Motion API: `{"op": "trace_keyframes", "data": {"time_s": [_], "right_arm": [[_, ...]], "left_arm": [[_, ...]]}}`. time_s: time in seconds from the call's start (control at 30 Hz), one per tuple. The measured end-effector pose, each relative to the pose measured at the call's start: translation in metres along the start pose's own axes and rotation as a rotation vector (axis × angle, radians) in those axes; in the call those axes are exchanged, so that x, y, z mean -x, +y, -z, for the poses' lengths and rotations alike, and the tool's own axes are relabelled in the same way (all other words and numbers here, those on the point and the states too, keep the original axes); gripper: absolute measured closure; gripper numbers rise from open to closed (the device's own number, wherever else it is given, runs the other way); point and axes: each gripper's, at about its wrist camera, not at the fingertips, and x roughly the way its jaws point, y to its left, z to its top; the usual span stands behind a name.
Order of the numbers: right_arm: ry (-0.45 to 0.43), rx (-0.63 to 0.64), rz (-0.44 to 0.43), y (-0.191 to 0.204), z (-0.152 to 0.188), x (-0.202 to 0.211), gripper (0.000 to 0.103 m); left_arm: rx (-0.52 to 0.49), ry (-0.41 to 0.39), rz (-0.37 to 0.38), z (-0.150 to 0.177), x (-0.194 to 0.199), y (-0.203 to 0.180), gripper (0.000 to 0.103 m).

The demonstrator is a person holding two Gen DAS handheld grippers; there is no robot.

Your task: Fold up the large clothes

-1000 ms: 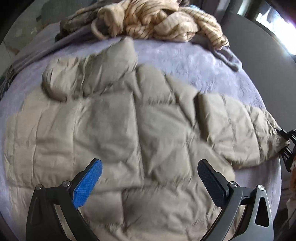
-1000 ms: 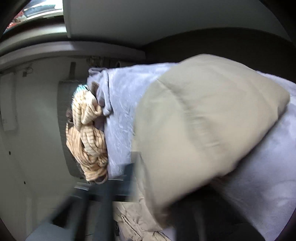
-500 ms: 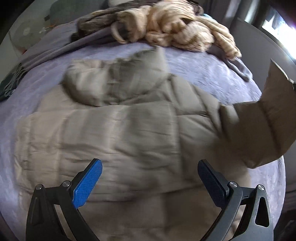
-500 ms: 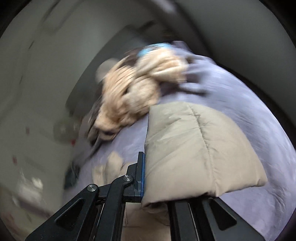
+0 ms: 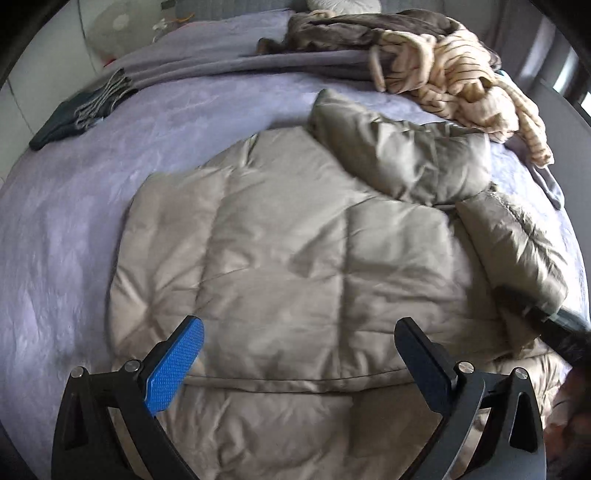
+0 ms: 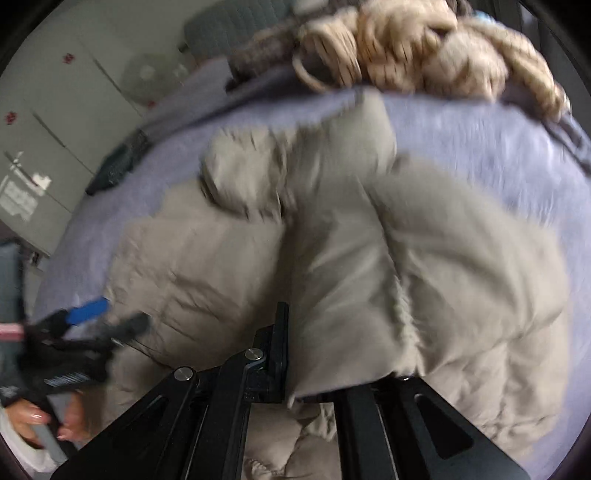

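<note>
One bed (image 5: 92, 206) under a lilac cover fills both views, and a beige puffer jacket (image 5: 295, 258) lies spread flat across its middle, quilted panels up. Its hood (image 5: 402, 158) is folded over toward the far side, next to the heap. Behind the jacket, along the far edge of the bed, sits a heap of clothes: a cream striped garment (image 5: 461, 81) on top of a dark brown one (image 5: 343, 29). A dark folded piece (image 5: 81, 114) lies near the far left edge of the cover, well apart from the jacket. On the right, one sleeve (image 6: 369, 295) is lifted off the bed and drawn in over the jacket's body; the right gripper (image 6: 286, 350) is clamped tight on its cuff end, with the fabric bunched between the black fingers. The left gripper (image 5: 299, 354) hangs over the jacket's lower panels with its jaws spread wide and nothing between them, one pad blue, the other black. In the right wrist view this gripper appears blurred at the left edge, with a person's hand (image 6: 44, 421) around its handle.
</note>
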Motion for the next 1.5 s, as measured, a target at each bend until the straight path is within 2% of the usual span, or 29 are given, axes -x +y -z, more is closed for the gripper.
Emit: {"op": "trace_keyframes", "data": {"time_s": [0.07,0.17,0.2,0.27,0.3,0.33,0.5,0.57,0.63,0.67,0.73,0.83,0.97,1.07,1.13,1.23,1.33,1.5], "right_arm": [[0.032,-0.042,0.01,-0.006,0.007,-0.015,0.099],[0.069,-0.104,-0.023,-0.015,0.012,-0.012,0.093],[0.08,-0.128,-0.044,-0.018,0.013,-0.006,0.084],[0.065,-0.185,-0.088,-0.029,0.018,0.013,0.057],[0.041,-0.218,-0.103,-0.036,0.02,0.024,0.034],[0.002,-0.257,-0.116,-0.045,0.025,0.037,0.028],[-0.118,-0.512,-0.183,-0.099,0.03,0.068,0.029],[-0.143,-0.603,-0.208,-0.116,0.029,0.067,0.034],[-0.153,-0.638,-0.218,-0.122,0.021,0.064,0.089],[-0.153,-0.605,-0.188,-0.115,0.013,0.064,0.093],[-0.176,-0.471,-0.155,-0.089,-0.002,0.068,0.094],[-0.162,-0.259,-0.142,-0.035,-0.016,0.064,0.094],[-0.088,0.002,-0.122,0.038,-0.01,0.042,0.094],[0.007,0.071,-0.121,0.062,0.003,0.018,0.087],[0.083,0.061,-0.134,0.063,0.012,0.002,0.06],[0.113,-0.003,-0.192,0.043,0.029,0.008,0.04],[0.116,-0.116,-0.209,-0.001,0.052,0.033,0.038],[0.095,-0.483,-0.242,-0.115,0.094,0.067,0.038]], "left_arm": [[0.016,0.012,0.014,0.002,-0.003,0.007,0.0],[0.019,0.017,0.035,0.001,-0.005,0.01,0.0],[0.02,0.016,0.043,0.0,-0.005,0.01,0.0],[0.037,0.014,0.084,-0.007,-0.005,0.01,0.0],[0.047,0.01,0.105,-0.009,-0.005,0.011,0.0],[0.057,0.006,0.127,-0.012,-0.005,0.011,0.0],[0.094,-0.007,0.228,-0.026,-0.009,0.015,0.0],[0.119,-0.011,0.267,-0.029,-0.009,0.02,0.0],[0.152,-0.011,0.31,-0.03,-0.008,0.029,0.0],[0.165,-0.011,0.327,-0.03,-0.007,0.033,0.0],[0.183,-0.013,0.357,-0.03,-0.006,0.042,0.0],[0.219,-0.003,0.408,-0.031,-0.004,0.056,0.0],[0.256,0.007,0.497,-0.034,-0.002,0.068,0.0],[0.252,0.019,0.565,-0.037,-0.003,0.066,0.0],[0.259,0.034,0.643,-0.039,-0.006,0.062,0.0],[0.245,0.059,0.712,-0.042,-0.013,0.049,0.0],[0.222,0.106,0.703,-0.04,-0.026,0.033,0.0],[0.178,0.158,0.649,-0.037,-0.047,0.012,0.0]]}}
